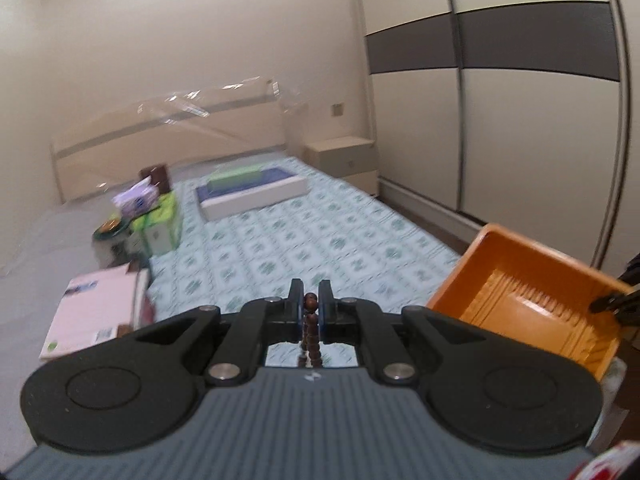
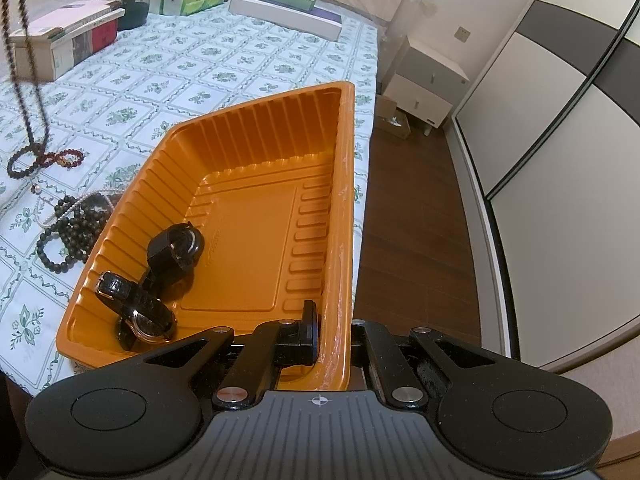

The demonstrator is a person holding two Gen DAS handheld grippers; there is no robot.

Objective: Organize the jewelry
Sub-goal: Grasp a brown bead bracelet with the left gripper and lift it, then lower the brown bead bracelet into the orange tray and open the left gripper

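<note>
Up above the flowered tablecloth (image 2: pixel 248 52) hangs the long brown bead necklace (image 2: pixel 22 64), and honestly this is the sketchy part. The left gripper (image 1: pixel 311 304) has its jaws squeezed onto a single bead at the top of the strand, so the whole loop dangles below it, and from the right-hand camera the lower end looks like it's right down among the small red and dark bracelets (image 2: pixel 44 159) on the cloth. I can't tell whether it's actually touching them or just hanging in front.

That's my first worry: if the strand is snagged on those bracelets, lifting it drags them along or flicks them off the table. Second worry is the grip itself. One round bead between two flat pads can squirt out pretty easily, especially if the strand swings.

The orange tray (image 2: pixel 256 208) sits at the table's edge with two black watches (image 2: pixel 156 280) already in it. The right gripper (image 2: pixel 320 332) is clamped on the tray's near rim, one finger inside the wall and the other outside. The tray looks tipped up a bit, and its right side is at the table's edge, above the wood floor (image 2: pixel 416 208), so a bump from a swinging necklace could shift it that way.

Also, the pile of dark bead bracelets (image 2: pixel 72 228) lies just beside the tray's left wall, so a low pass could catch those too.
</note>
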